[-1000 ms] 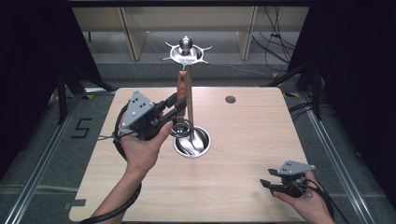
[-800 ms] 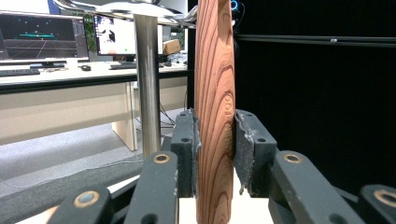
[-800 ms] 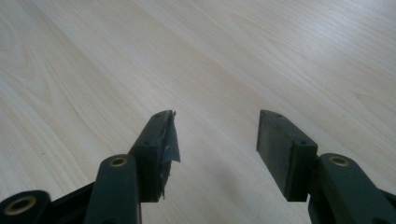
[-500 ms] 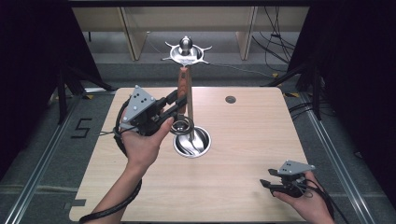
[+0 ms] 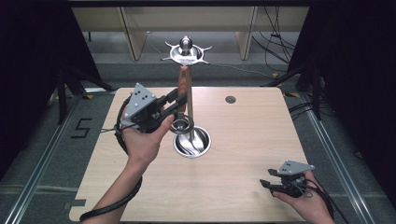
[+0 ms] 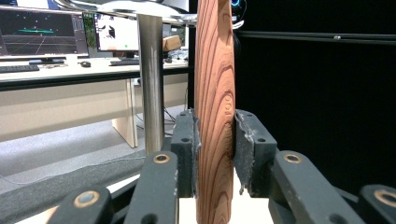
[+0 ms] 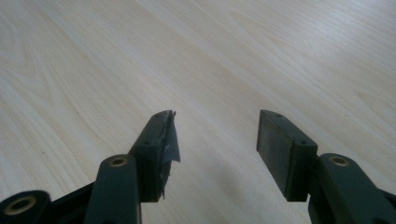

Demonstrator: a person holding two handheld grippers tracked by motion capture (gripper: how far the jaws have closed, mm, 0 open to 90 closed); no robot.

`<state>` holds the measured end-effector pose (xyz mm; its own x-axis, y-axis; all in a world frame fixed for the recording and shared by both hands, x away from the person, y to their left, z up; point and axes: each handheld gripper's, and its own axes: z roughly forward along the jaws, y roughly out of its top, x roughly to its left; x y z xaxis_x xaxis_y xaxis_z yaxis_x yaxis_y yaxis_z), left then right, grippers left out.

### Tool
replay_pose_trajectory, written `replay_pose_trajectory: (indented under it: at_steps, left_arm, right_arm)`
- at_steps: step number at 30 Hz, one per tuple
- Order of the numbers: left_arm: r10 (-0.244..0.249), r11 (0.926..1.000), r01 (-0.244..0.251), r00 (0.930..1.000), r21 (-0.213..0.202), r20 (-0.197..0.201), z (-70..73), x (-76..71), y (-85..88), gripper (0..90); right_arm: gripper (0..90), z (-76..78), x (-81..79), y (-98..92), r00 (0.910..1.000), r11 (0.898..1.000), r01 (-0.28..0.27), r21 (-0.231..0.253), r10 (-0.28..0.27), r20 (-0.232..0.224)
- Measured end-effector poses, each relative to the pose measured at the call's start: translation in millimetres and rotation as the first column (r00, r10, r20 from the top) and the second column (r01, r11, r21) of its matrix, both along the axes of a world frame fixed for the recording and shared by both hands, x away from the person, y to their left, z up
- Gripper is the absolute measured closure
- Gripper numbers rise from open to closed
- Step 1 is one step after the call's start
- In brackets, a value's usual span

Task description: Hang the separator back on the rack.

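A metal stand rises from a round base (image 5: 201, 148) at the table's middle; its pole (image 5: 190, 112) ends in a hooked top disc (image 5: 186, 52). Next to the pole, a utensil with a wooden handle (image 5: 183, 84) stands upright, its metal ring-shaped end (image 5: 181, 124) hanging just above the base. My left gripper (image 5: 180, 100) is shut on that handle from the left. In the left gripper view the pads (image 6: 245, 140) press both sides of the handle (image 6: 215, 70), with the pole (image 6: 152, 84) just behind. My right gripper (image 5: 265, 183) rests open at the front right, over bare wood (image 7: 215, 135).
The wooden table (image 5: 261, 135) has a small dark round hole (image 5: 230, 99) at its back right. Dark curtains flank both sides, and cables lie on the floor behind. A person's forearms come in from the front edge.
My left gripper has lifted the wooden-handled utensil slightly and shifted a little away along the pole. The right gripper has stayed still.
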<state>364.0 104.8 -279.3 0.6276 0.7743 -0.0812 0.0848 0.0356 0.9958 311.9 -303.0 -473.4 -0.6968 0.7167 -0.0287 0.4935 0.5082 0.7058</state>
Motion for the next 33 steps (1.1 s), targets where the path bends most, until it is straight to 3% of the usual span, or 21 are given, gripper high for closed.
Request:
replay_pose_trajectory:
  at_steps: [7,15,16,21,33]
  left_arm:
    - [0.004,1.0,-0.004,1.0,-0.004,-0.002,-0.4,3.4,0.5,70.3]
    - [0.008,1.0,-0.008,0.9999,-0.002,-0.006,-1.1,7.3,0.3,70.3]
    - [0.007,1.0,-0.007,1.0,0.0,-0.006,-1.2,7.8,0.4,70.2]
    - [0.01,1.0,-0.01,0.9999,-0.001,-0.009,-1.2,9.8,0.2,70.2]
    - [0.016,0.9999,-0.016,0.9999,-0.002,-0.005,-1.2,16.0,-1.8,70.1]
  right_arm:
    - [47.0,0.5,1.4,-1.3,0.9998,1.0,-0.011,-0.013,0.011,0.014]
    - [47.0,0.0,0.5,-0.5,1.0,1.0,0.0,0.001,0.0,-0.003]
    - [47.0,0.5,1.3,-1.3,0.9998,1.0,-0.011,-0.013,0.011,0.014]
    - [47.0,-0.2,0.8,-0.7,0.9999,1.0,-0.003,-0.004,0.003,0.015]
    - [47.0,0.1,-0.4,-0.4,1.0,1.0,0.01,0.002,-0.01,-0.002]
